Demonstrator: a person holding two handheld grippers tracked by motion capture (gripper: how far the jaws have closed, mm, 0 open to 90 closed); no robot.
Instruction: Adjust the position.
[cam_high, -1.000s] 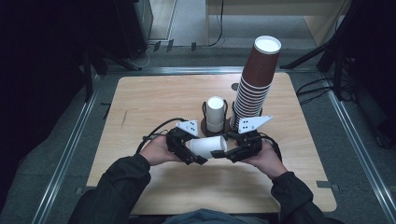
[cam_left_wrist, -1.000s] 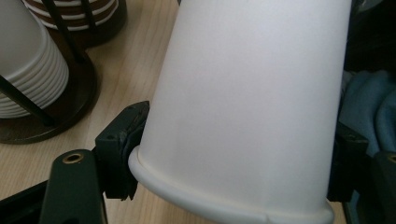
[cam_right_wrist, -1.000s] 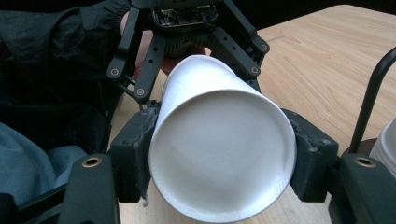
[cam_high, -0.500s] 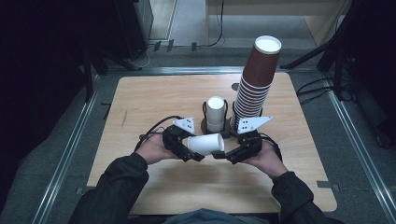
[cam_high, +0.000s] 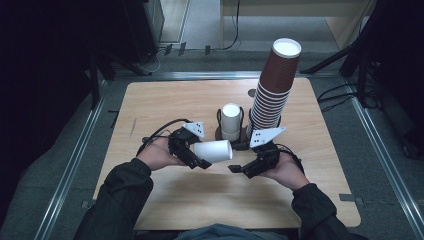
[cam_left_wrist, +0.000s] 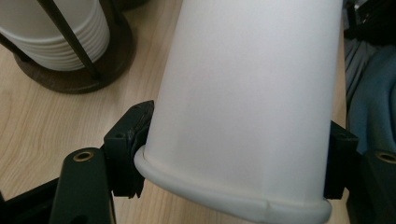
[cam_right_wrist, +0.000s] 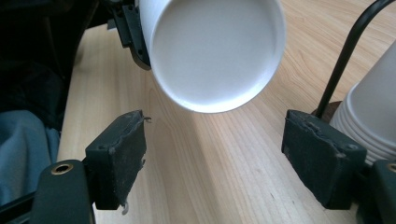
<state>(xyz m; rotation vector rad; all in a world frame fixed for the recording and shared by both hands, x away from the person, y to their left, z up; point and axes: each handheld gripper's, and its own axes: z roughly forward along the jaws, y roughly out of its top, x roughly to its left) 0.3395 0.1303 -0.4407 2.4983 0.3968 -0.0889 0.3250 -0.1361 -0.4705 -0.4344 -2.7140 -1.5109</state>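
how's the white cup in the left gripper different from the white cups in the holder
The white cup lies on its side, clamped near its rim by the left gripper, alone. The white cups in the holder stand bottom-up, nested in a stack on the dark round base. Both look like the same plain white paper.

Light wood-grain rectangular table (cam_high: 165, 100) on grey carpeted floor (cam_high: 200, 22), metal rails (cam_high: 70, 165) flanking its left and right edges. Black cables (cam_high: 235, 30) trail past the far edge. Pale wooden furniture panel (cam_high: 300, 7) top right, possibly a desk. Surroundings dark, dim light.
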